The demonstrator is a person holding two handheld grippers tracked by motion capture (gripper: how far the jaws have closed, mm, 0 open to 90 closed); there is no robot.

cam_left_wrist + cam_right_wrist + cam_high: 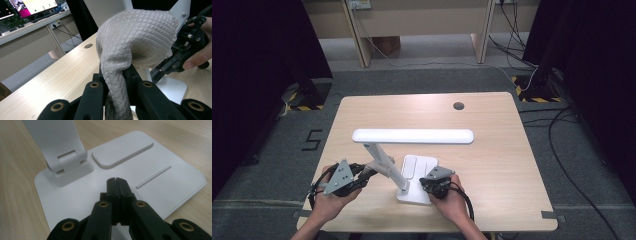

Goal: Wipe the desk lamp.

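Cloth: a grey, quilted, waffle-textured cloth point(135, 47) is pinched in my left claw point(117, 80) and bunched against the sloping white stem point(384, 167) of the lamp.
Lamp: a white plastic desk lamp with a long flat head point(413, 136) and a square flat base point(414, 172) stands near the front middle of the pale wooden bench point(492, 150).
Hidden: the cloth covers most of the stem in the left gripper view; its lower end is cut off between the jaws.
Right claw: my right claw point(117, 181) is pressed together with nothing between, its tips resting on the base near the raised ribbed pad point(122, 151).
Room: the far half and right side of the bench lie open; the base sits close to the front edge.
Hands: my left hand point(329, 200) and right hand point(452, 202) come in from the front edge, angled inward toward the lamp.
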